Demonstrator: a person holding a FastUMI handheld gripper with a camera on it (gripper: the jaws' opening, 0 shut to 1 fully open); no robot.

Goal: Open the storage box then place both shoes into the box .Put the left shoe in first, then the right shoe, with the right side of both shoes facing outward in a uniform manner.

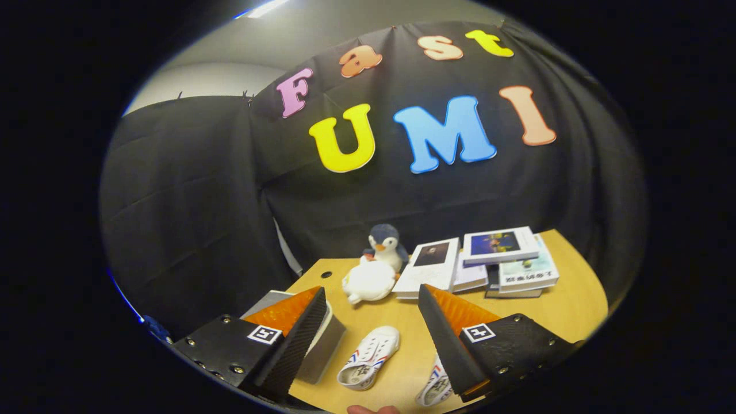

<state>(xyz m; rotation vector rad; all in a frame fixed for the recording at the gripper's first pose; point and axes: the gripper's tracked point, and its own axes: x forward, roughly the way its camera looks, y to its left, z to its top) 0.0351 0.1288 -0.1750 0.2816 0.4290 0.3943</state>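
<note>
The gripper (371, 339) hangs above the light wooden table (569, 310), fingers spread wide and holding nothing. Between them lies a small white canvas shoe with red and blue stripes (369, 357); its twin (435, 388) peeks from under the right finger. Behind the left finger sits the grey lidded storage box (322, 351). The shoes look light and soft; I'd pinch the heel collar.

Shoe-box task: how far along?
Done: nothing. The storage box, partly hidden behind one finger, looks closed. In hand: nothing; the gripper is open above the table. Left: open the box, then load both shoes, which lie on the table.
</note>
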